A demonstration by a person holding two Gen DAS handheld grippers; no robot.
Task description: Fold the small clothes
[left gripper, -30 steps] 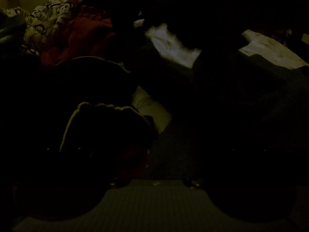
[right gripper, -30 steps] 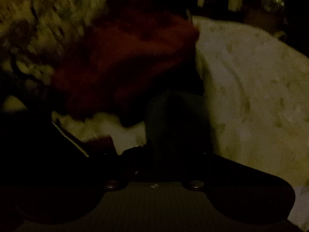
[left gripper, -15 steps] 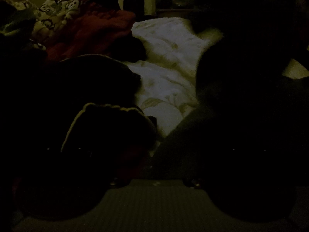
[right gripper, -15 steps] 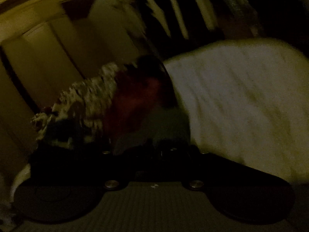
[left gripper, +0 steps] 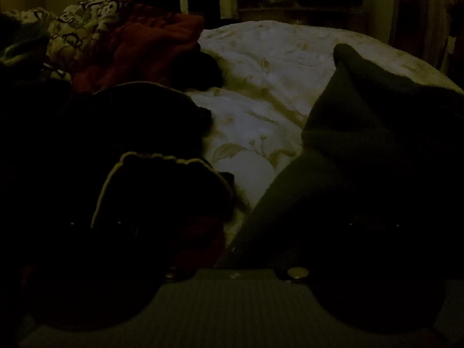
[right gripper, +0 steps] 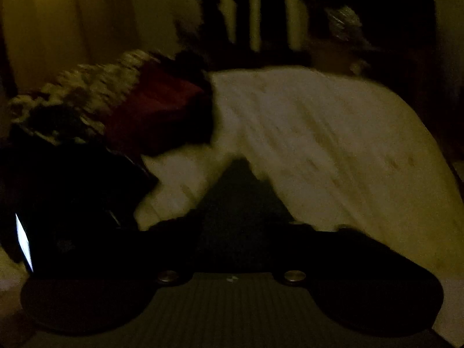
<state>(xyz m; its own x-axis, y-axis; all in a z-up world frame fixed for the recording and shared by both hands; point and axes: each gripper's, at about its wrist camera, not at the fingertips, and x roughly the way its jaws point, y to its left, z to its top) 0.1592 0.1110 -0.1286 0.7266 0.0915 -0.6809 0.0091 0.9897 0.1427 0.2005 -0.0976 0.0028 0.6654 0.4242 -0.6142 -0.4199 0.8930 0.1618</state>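
The room is very dark. In the left wrist view a dark garment with pale piping [left gripper: 162,191] lies low on the left, over the left finger. A dark green cloth [left gripper: 362,145] rises on the right, over the right finger. I cannot make out the left gripper's fingertips. In the right wrist view the same dark green cloth [right gripper: 240,203] runs up from between the fingers in a narrow peak, and the right gripper [right gripper: 240,229] looks shut on it. Both lie on a white floral bedcover [left gripper: 261,87], which also shows in the right wrist view [right gripper: 333,133].
A pile of clothes sits at the back left: a red knit piece [left gripper: 139,46], also in the right wrist view [right gripper: 156,107], and a white patterned piece [left gripper: 84,20]. A black garment [right gripper: 72,185] lies at left. Dark furniture stands behind the bed.
The right gripper has lifted and pulled back from the red piece, with the green cloth in it. In the left wrist view the dark shape that hid the bedcover has cleared away.
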